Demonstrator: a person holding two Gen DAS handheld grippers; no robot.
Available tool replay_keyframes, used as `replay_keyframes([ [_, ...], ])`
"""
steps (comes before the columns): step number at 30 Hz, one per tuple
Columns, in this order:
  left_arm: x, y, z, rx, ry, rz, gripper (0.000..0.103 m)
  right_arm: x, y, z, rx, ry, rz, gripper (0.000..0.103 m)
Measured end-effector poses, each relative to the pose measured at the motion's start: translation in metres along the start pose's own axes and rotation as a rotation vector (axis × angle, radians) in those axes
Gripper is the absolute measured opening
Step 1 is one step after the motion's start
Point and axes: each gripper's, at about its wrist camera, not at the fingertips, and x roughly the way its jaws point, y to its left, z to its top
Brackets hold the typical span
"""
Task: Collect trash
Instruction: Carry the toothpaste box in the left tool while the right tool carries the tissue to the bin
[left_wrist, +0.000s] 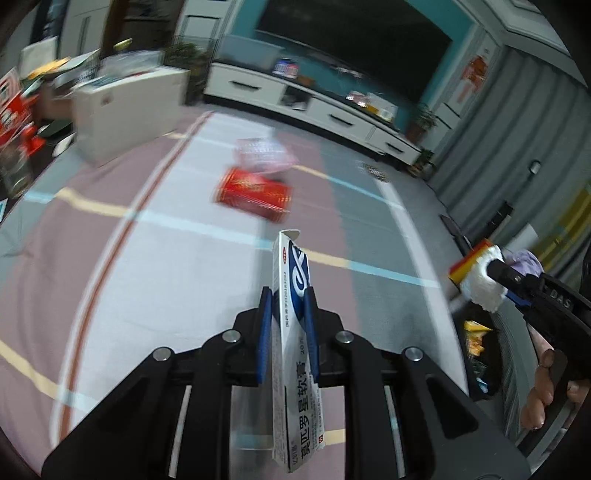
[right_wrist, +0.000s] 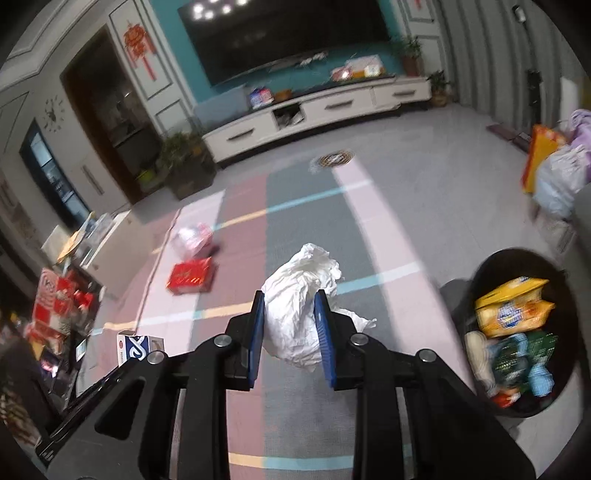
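We judge the step in hand to be the carry to the bin: both loads are gripped and clear of the rug (right_wrist: 303, 221).

The black bin (right_wrist: 480, 280), partly filled with wrappers, sits low and to the right of the right hand-held gripper (right_wrist: 289, 325), whose pads pinch a crumpled white tissue (right_wrist: 295, 317). The left hand-held gripper (left_wrist: 288, 325) is clamped on a slim white-and-blue carton (left_wrist: 291, 332), held edge-on.

A red box (right_wrist: 190, 278) and a pink bag (right_wrist: 194, 236) lie ahead, to the left.

Next, we would bring each load over the bin's mouth before letting go.
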Motion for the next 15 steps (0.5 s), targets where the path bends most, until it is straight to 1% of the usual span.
replay_keyframes([
  [5, 0.002, -0.056, -0.001, 0.05, 0.0, -0.082, 0.018, -0.024, -0.03, 0.008, 0.043, -0.037, -0.014, 0.028],
  [7, 0.006, -0.079, -0.003, 0.067, 0.01, -0.132, 0.019, -0.039, -0.047, 0.011, 0.082, -0.083, -0.048, 0.028],
  [9, 0.01, -0.098, -0.007, 0.077, 0.018, -0.167, 0.019, -0.05, -0.062, 0.013, 0.102, -0.108, -0.066, 0.028],
  [12, 0.02, -0.124, -0.013, 0.092, 0.044, -0.217, 0.019, -0.064, -0.085, 0.013, 0.127, -0.126, -0.093, 0.028],
  [15, 0.032, -0.151, -0.017, 0.098, 0.078, -0.278, 0.019, -0.074, -0.112, 0.013, 0.179, -0.144, -0.138, 0.028],
])
